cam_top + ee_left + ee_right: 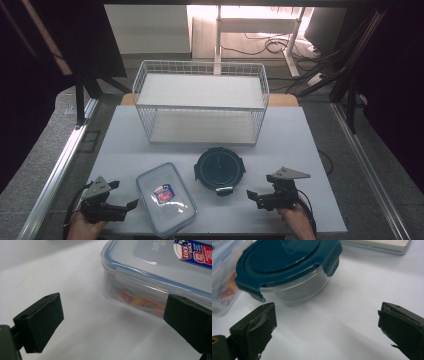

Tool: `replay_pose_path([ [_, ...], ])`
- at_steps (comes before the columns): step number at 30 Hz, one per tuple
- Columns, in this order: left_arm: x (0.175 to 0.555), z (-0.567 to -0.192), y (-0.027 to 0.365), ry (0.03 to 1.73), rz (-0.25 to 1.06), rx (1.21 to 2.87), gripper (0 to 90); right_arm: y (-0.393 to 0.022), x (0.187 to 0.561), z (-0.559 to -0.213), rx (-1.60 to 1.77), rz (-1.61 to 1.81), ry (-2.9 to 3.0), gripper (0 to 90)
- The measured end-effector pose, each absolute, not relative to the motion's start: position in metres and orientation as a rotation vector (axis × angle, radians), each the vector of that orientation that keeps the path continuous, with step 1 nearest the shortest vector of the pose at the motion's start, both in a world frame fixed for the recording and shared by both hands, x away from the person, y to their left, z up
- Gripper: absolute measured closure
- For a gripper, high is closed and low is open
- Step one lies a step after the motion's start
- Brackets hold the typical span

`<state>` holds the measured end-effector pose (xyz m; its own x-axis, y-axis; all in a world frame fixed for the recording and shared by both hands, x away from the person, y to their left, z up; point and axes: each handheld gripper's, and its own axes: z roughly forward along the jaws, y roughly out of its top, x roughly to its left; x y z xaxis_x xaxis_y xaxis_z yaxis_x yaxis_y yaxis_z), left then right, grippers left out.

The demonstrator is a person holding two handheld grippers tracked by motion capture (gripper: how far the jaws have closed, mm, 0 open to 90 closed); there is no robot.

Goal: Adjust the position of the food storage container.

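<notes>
A: How much room is there?

B: The white table (300, 145) has bare surface around both containers. A white wire basket (200, 100) stands at the far side.

A: And the grippers?

B: The left gripper (124, 196) and right gripper (260, 196) are wide open, holding nothing.

A: The containers?

B: A clear rectangular plastic box with a blue-sealed lid (166, 198) lies near the front edge, just beside the left gripper; its label reads "LOCK & LOCK". A round glass bowl with a dark teal clip lid (219, 169) sits beside it.

White table (300, 150), carrying a white wire basket (200, 100) at the far middle, a round glass container (220, 169) with dark teal lid nearer, and a clear rectangular container (166, 198) just left of it.
</notes>
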<state>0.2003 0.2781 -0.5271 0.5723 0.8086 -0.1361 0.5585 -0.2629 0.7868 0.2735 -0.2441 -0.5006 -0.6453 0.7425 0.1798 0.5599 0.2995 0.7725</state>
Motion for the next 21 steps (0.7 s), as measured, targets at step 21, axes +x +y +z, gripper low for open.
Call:
replay_pose_path([
  [21, 0.2024, -0.5340, 0.2725, 1.053, 0.373, 1.994, 3.9, -0.2418, 0.2789, -0.4991, 1.270, 1.222, 2.344, 0.5],
])
